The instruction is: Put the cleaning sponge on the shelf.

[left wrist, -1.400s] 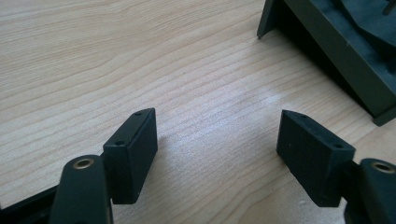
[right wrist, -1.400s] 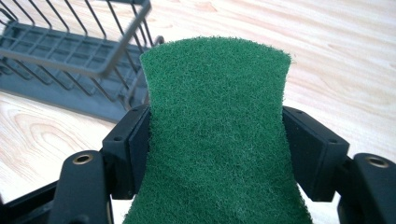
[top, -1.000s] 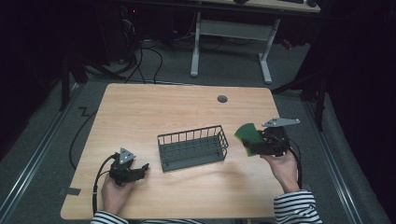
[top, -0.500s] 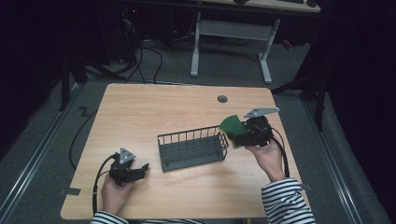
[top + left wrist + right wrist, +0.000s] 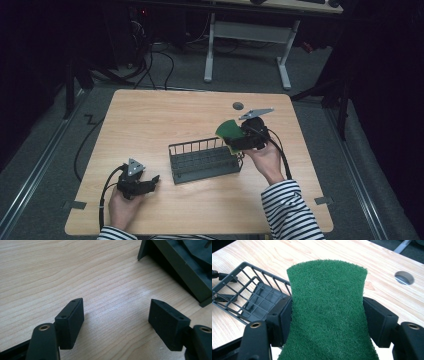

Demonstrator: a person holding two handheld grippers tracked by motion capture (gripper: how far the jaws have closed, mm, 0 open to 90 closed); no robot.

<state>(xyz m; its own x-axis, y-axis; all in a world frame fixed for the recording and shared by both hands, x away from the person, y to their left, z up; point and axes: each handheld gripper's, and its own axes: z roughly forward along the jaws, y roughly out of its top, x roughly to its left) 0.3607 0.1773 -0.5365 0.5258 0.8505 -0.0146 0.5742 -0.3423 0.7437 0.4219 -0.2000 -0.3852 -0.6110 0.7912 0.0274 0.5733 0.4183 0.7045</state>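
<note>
Right tongs (image 5: 239, 136) are clamped on a green scouring pad (image 5: 228, 131), one jaw pressing each side so that the pad bows between them, as the right gripper view confirms (image 5: 327, 312). Pad is held in the air over the right end of the dark wire basket (image 5: 204, 161), which stands near the middle of the table (image 5: 150, 120), somewhat toward its near edge. Left tongs (image 5: 150, 181) rest low at the near left part of the table, jaws spread wide with nothing between them (image 5: 116, 318); a basket corner (image 5: 175, 262) lies just ahead. A round cable hole (image 5: 238, 105) sits near the far edge.
</note>
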